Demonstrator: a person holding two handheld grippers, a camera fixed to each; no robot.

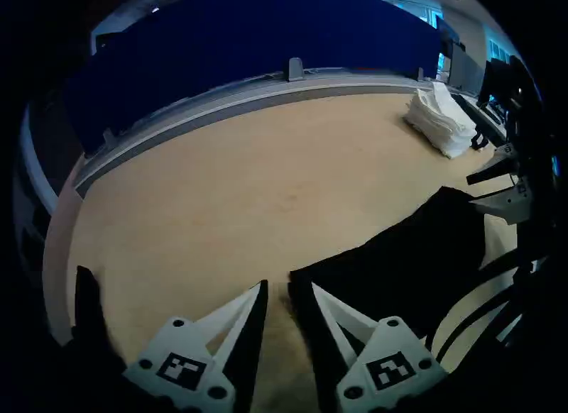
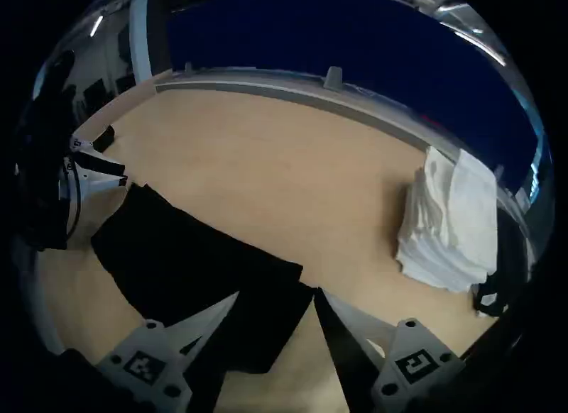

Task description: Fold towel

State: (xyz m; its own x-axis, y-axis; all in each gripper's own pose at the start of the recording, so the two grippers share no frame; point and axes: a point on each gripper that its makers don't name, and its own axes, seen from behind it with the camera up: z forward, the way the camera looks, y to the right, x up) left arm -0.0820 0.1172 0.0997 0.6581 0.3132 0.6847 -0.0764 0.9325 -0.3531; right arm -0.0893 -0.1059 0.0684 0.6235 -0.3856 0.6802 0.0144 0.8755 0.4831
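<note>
A black towel (image 1: pixel 412 264) lies flat on the light wooden table (image 1: pixel 248 186). In the left gripper view, my left gripper (image 1: pixel 278 285) sits low at the towel's near corner, narrowly open, with bare table showing between its fingers and the corner against the right-hand one. Across the cloth the right gripper (image 1: pixel 490 189) stands at the far corner. In the right gripper view, the black towel (image 2: pixel 184 257) runs from the left into my right gripper (image 2: pixel 277 292), which is open with a towel corner lying between its fingers. The left gripper (image 2: pixel 106 172) is at the opposite corner.
A stack of folded white towels (image 1: pixel 440 118) sits at the table's far right, seen close on the right as the white stack (image 2: pixel 447 228). A blue partition (image 1: pixel 248 44) runs along the table's back edge. Bare tabletop (image 2: pixel 284 164) stretches behind the towel.
</note>
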